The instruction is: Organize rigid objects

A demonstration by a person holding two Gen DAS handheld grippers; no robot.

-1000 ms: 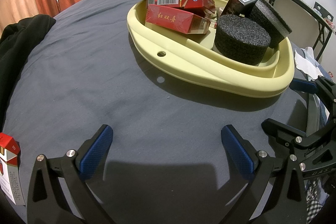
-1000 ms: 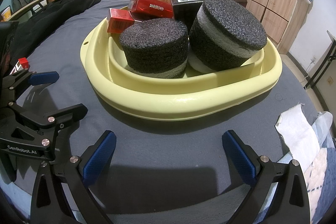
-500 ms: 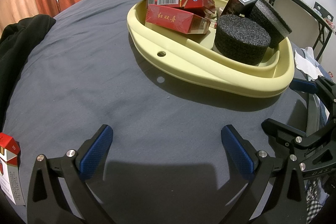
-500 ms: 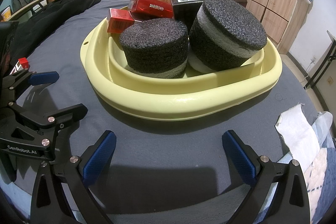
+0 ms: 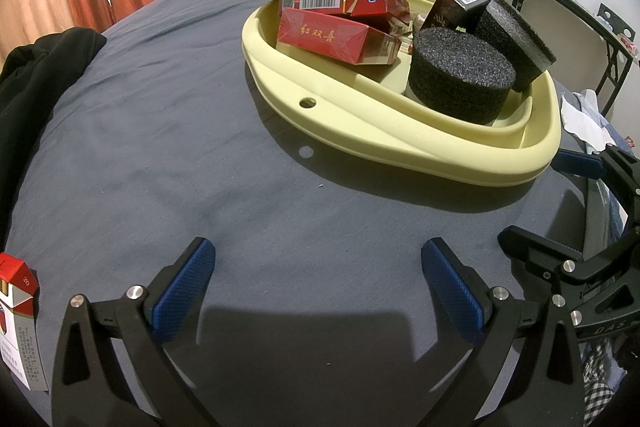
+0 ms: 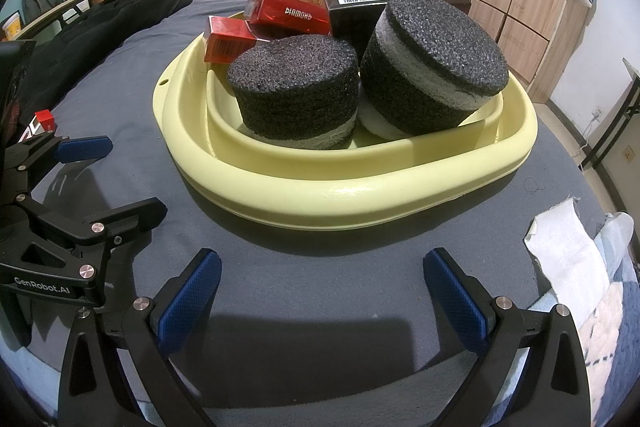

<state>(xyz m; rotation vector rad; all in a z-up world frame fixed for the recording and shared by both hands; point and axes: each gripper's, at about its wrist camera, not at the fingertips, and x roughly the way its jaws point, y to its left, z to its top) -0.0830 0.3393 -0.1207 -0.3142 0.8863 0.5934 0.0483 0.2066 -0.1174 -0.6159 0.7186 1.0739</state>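
Both my grippers hung low over the dark blue-grey bedsheet, short of the pale yellow tray. My left gripper had its blue-padded fingers spread wide with nothing between them, only bare sheet. My right gripper was likewise spread wide and held nothing, its fingers framing the near rim of the tray. The tray sat on the sheet, ahead of both grippers. Inside it: a stack of red cigarette packs at the far-left end, lying flat and crosswise on one another; a dark pack with a barcode just behind the foam; and two black foam cylinders. The nearer foam cylinder stood upright; the second foam cylinder was tilted, leaning beside it and touching it. One red-and-white cigarette pack stood on the sheet outside the tray, at my far left, well apart from it. A black garment lay along the left edge of the bed. A white rag lay on the sheet to my right.
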